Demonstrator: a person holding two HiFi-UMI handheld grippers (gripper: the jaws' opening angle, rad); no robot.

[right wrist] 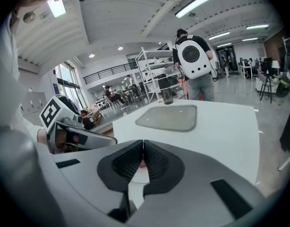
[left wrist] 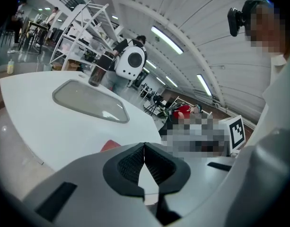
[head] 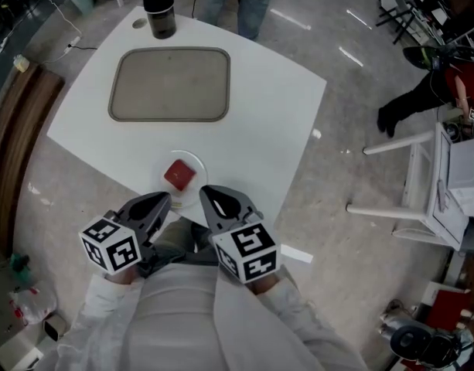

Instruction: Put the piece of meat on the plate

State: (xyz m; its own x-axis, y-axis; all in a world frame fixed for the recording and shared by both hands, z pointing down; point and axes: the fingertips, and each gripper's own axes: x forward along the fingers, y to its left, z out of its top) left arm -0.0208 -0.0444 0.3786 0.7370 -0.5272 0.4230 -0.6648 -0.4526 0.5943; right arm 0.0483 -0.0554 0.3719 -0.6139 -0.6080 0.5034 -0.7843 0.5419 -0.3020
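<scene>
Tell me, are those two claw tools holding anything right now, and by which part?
Nothing is held. The left gripper and the right gripper both have their fingers shut together with nothing between them. The piece of meat lies on the plate, ahead of them.

1. The white table [head: 252,114] was squarish with rounded corners.
2. A big grey tray [head: 170,84] lay flat on its far half.
3. A dark tumbler [head: 158,6] stood upright just behind the tray.
4. A small white plate [head: 196,164] sat by the near edge.
</scene>
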